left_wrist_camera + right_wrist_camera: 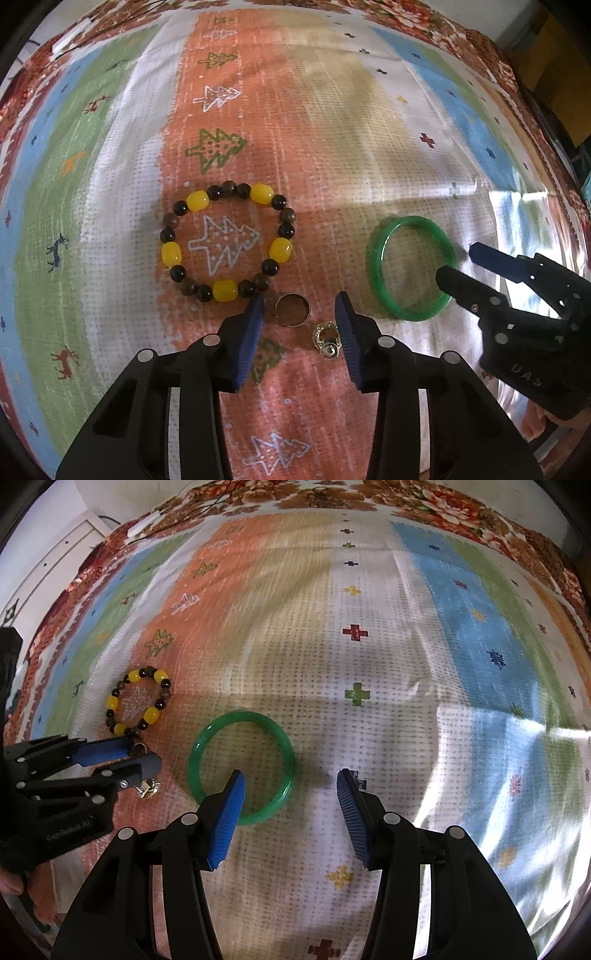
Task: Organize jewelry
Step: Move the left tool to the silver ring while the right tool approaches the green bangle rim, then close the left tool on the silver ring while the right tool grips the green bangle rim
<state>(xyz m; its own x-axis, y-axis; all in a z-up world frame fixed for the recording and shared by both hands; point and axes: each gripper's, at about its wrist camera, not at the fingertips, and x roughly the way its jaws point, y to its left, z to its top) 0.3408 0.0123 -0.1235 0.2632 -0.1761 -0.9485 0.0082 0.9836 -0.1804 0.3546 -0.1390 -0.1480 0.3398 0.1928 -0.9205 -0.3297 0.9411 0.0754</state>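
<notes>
Both tongs stand open over a patterned cloth (332,147): the left gripper (303,325) brackets a plain ring (292,310) and an ornate ring (327,341), while the right gripper (291,797) straddles the near rim of a green bangle (242,768). A beaded bracelet (226,240) lies just beyond the rings. Nothing appears lifted or grouped yet; sorting seems barely begun.
</notes>
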